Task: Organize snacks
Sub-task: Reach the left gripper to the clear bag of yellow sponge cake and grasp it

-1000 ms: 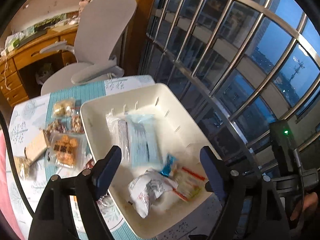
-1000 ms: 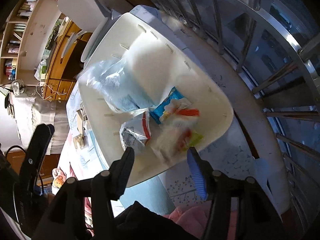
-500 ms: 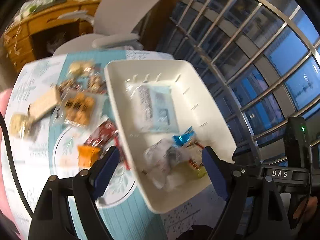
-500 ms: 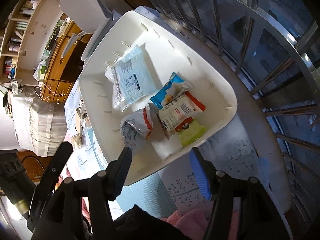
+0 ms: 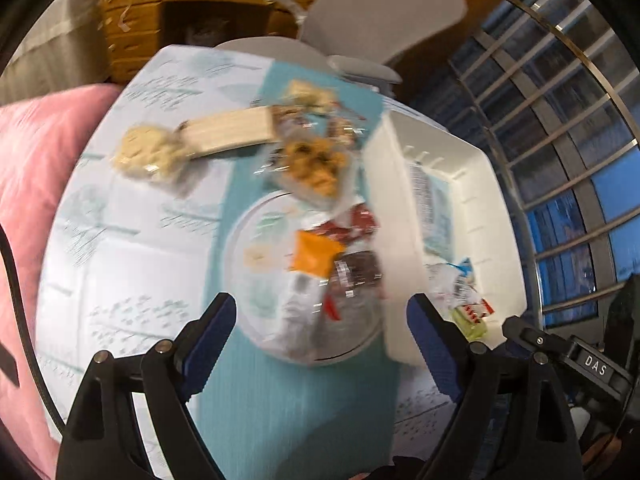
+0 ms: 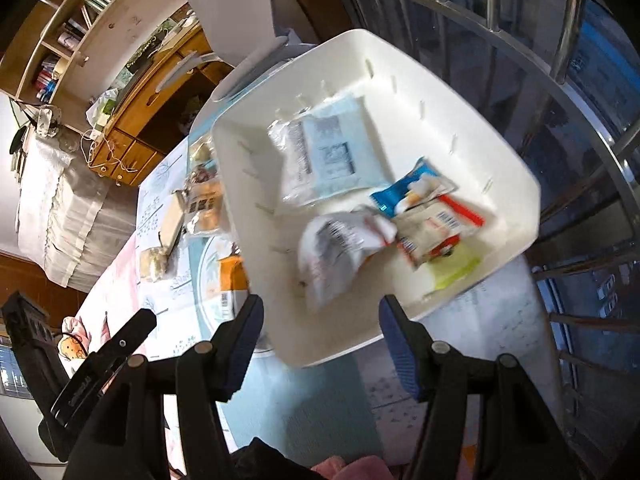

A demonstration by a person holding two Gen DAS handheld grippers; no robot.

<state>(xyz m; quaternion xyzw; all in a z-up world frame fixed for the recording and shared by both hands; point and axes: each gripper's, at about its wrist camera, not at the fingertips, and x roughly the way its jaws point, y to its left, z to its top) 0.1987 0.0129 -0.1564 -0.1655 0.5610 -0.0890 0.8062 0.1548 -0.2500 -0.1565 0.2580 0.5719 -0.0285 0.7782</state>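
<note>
Barred windows (image 6: 580,80) with blue dusk behind them run along one side of a table (image 5: 132,240) under a pale patterned cloth with a teal strip, and a grey office chair (image 5: 384,12) and a wooden desk (image 6: 132,120) stand beyond its far end. On the window side of the table sits a white bin (image 6: 480,128), the landmark for the rest. Inside the bin, toward its far end, lies a flat pale-blue packet (image 6: 332,152); nearer its close end are a crumpled silver-white wrapper (image 6: 336,248), a small blue packet (image 6: 404,192) and a red-and-white packet (image 6: 436,228) lying over a lime-green one (image 6: 456,268). Just beside the bin, on the room side, a round glass plate (image 5: 240,264) carries an orange packet (image 5: 314,254), a red packet (image 5: 356,222) and a dark brown one (image 5: 360,272), all blurred. Farther from the bin along the cloth lie a clear bag of brown cookies (image 5: 316,164), a long tan wafer pack (image 5: 232,132) and a pale lumpy snack bag (image 5: 148,152). The left gripper (image 5: 320,332) hangs above the plate with its blue-padded fingers spread wide and nothing between them. The right gripper (image 6: 320,340) hangs over the near rim of the bin, likewise spread and empty.
</note>
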